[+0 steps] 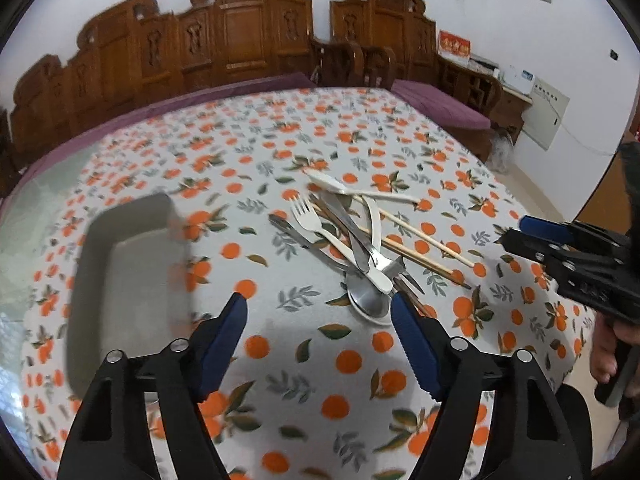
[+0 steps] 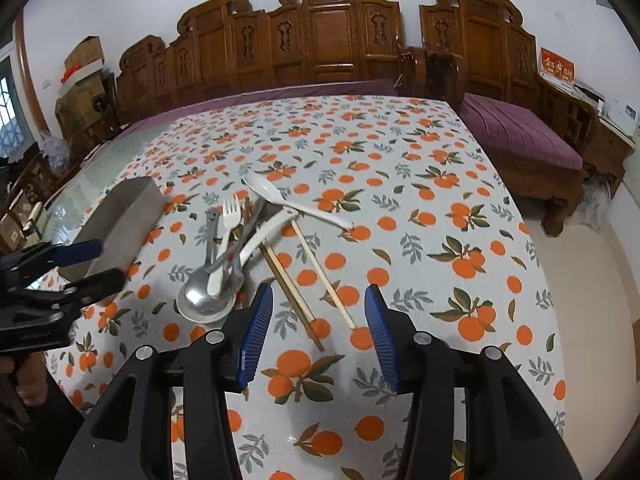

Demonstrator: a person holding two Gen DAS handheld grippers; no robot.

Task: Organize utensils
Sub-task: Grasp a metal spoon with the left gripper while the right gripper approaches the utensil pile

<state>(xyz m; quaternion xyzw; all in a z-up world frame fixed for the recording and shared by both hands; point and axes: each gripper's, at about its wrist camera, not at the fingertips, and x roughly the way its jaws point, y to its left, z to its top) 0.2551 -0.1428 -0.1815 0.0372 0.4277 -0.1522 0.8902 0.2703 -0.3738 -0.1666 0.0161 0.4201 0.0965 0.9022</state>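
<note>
Nearest in both views, the left gripper (image 1: 319, 332) and the right gripper (image 2: 319, 330) hover over the orange-print tablecloth (image 1: 320, 392), jaws apart and nothing between the blue pads. The left stands fairly wide, the right somewhat narrower.

Just beyond lies the tangled utensil pile (image 1: 352, 236), right of the grey tray (image 1: 128, 280). A steel spoon (image 2: 206, 300) lies nearest, bowl toward the grippers: hard, heavy for its size and probably slippery, best pinched across its thin handle. The white plastic fork (image 2: 230, 220) and white plastic spoon (image 2: 296, 206) look light and slightly flexible; take them mid-handle. The chopsticks (image 2: 320, 276) are stiff, thin and likely to roll, and their near ends stick clear of the pile, an easy place to grip
</note>
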